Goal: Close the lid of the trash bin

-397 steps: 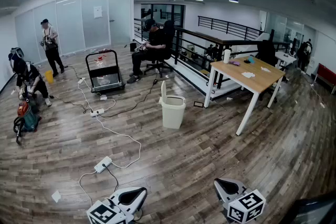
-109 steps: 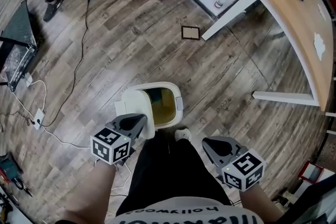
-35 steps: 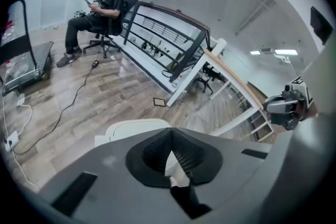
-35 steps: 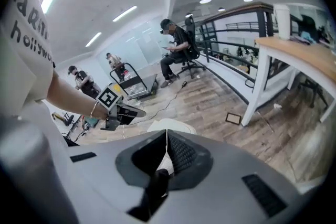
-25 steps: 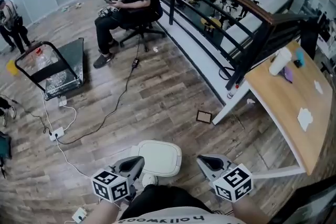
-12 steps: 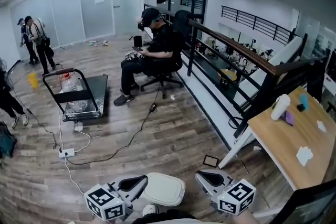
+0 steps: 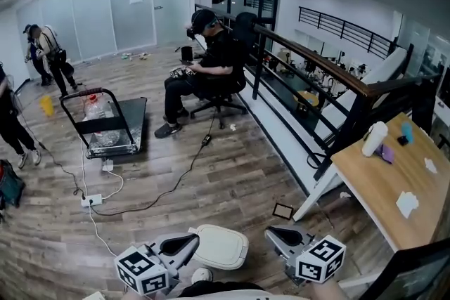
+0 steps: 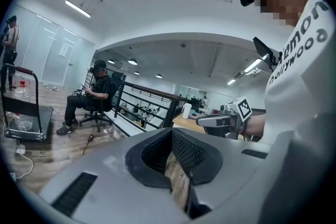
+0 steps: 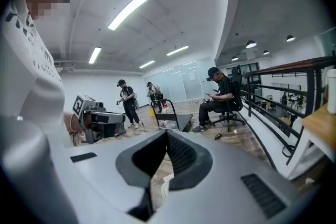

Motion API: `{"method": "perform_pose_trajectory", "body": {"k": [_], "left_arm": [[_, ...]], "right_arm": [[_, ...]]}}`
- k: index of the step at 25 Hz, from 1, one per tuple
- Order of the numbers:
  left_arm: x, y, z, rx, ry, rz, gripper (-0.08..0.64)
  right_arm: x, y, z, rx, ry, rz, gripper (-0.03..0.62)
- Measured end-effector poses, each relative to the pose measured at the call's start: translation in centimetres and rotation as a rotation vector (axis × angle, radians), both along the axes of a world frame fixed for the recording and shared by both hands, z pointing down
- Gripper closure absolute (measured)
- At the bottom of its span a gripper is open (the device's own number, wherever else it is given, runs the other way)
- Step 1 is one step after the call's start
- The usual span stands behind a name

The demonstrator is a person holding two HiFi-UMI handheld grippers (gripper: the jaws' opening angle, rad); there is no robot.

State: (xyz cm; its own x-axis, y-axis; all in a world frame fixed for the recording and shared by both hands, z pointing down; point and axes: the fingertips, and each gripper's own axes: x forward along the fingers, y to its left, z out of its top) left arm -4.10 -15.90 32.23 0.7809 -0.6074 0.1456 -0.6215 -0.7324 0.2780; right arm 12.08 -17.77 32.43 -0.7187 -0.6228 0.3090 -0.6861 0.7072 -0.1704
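Trash bin with its lid down, flanked by two closed tongs

The left tongs (image 7: 184, 244) and right tongs (image 7: 278, 235) each have their jaws pressed together on nothing, low over the wood floor (image 7: 232, 172). The cream trash bin (image 7: 219, 247) stands on the floor between them, lid flat on top, just beside the left tongs' tip. Farther off lies a small dark frame (image 7: 283, 211), then a wooden tabletop (image 7: 383, 186) and a seated person (image 7: 211, 67).

Wood floor (image 7: 246, 175), wooden table (image 7: 383, 183), black railing (image 7: 309, 59).
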Motion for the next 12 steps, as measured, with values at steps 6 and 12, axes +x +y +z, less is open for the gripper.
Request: {"method": "perform_pose_trajectory", "body": {"k": [6, 12], "left_arm": [[0.0, 0.8, 0.5, -0.003, -0.004, -0.019, 0.555], [1.1, 1.6, 0.7, 0.007, -0.035, 0.000, 0.555]], "right_arm": [[0.2, 0.6, 0.5, 0.002, 0.016, -0.012, 0.581], [0.6, 1.1, 0.5, 0.003, 0.018, -0.019, 0.581]]}}
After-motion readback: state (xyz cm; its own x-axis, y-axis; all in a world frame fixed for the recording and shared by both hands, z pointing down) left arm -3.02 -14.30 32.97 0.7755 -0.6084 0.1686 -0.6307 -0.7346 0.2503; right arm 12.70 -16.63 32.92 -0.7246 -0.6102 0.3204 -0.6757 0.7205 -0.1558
